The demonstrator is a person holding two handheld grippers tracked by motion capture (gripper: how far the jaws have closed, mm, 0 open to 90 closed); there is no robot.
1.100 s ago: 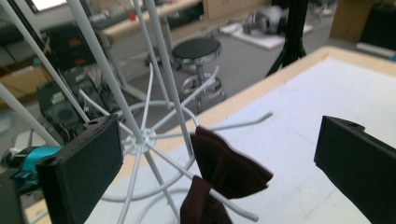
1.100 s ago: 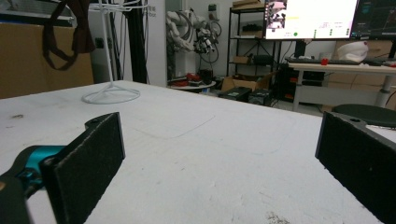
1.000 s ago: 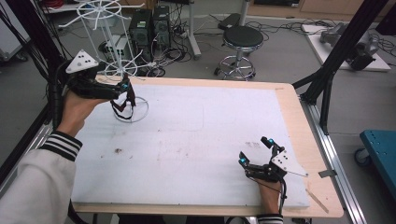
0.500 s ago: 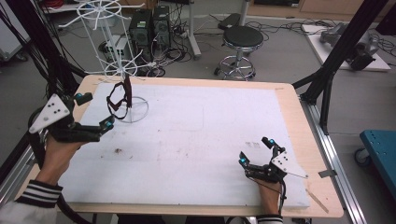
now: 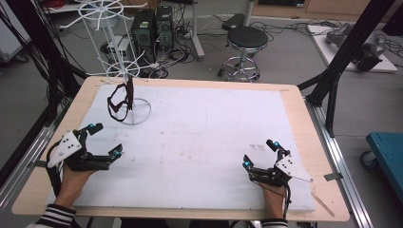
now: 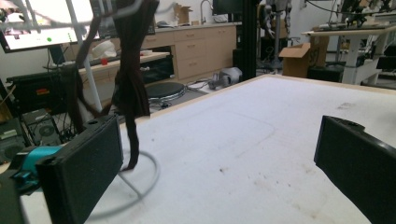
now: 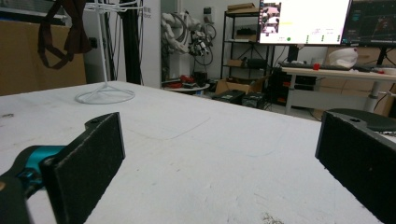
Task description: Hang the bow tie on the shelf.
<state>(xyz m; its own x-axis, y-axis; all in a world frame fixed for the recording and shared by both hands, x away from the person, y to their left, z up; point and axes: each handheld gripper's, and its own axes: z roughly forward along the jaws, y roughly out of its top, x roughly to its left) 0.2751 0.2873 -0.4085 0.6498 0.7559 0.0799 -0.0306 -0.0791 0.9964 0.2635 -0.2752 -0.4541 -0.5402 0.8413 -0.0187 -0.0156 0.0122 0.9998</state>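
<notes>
Wooden table under a white sheet, white wire stand at its far-left corner.

Obstacle: white wire stand with dark strap hanging, far left corner of my white mat. Free room: bare mat between my left claw and right claw.

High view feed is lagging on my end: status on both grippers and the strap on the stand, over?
Left gripper open, empty. Right gripper open, empty, low over the mat. Dark strap hangs on the white wire stand. Nothing in the way.
</notes>
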